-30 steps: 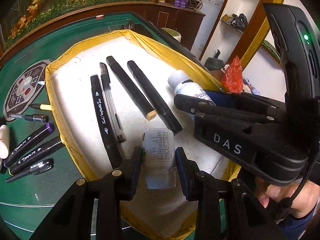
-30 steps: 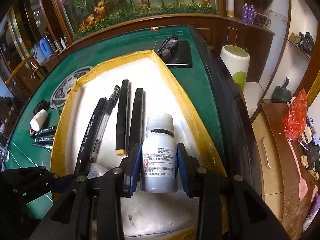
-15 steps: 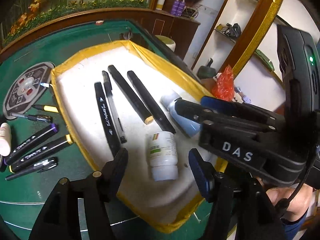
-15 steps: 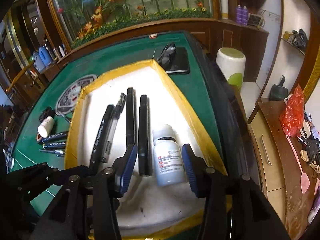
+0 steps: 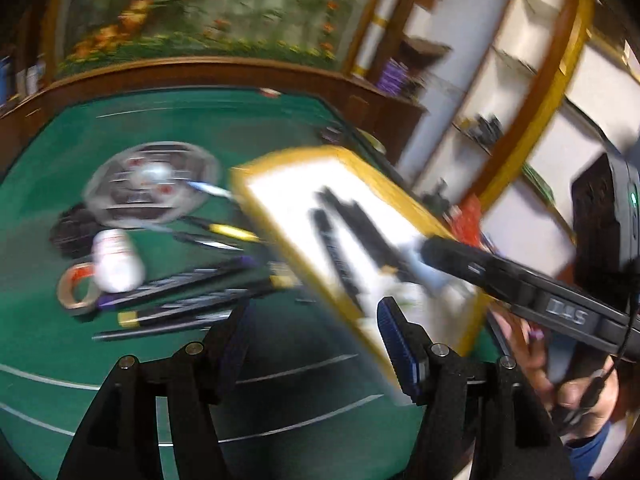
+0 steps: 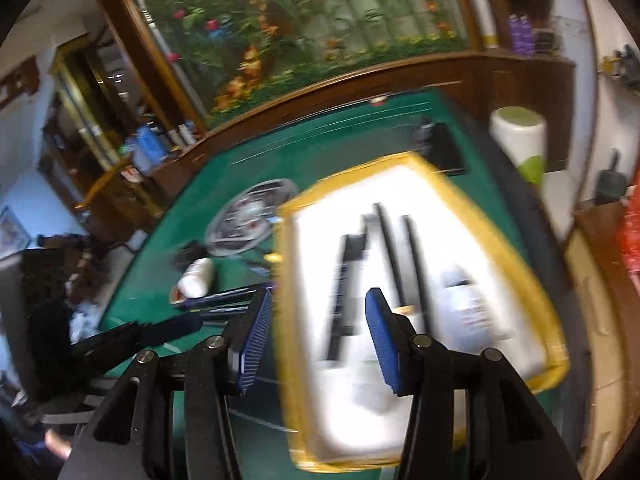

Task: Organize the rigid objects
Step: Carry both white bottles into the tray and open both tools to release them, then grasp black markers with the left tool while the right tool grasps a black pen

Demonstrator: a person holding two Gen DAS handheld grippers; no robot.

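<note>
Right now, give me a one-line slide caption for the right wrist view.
Open right claw above the yellow-rimmed tray holding markers and a white bottle.

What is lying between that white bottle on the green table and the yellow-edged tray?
In the left wrist view, several dark marker pens lie between the white bottle and yellow-rimmed white tray.

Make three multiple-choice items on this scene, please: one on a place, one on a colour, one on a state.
1. Where does the white bottle lie?
A. in the yellow-rimmed tray
B. on the green table
C. between gripper fingers

2. What colour are the pads of the right gripper?
A. red
B. blue
C. white

3. How is the left gripper?
A. shut on a pen
B. shut on a bottle
C. open, holding nothing

Answers: 1 A, it rests on the tray's white floor beside the dark pens; 2 B, both ribbed pads show blue; 3 C, its jaws stand apart over bare table.
</note>
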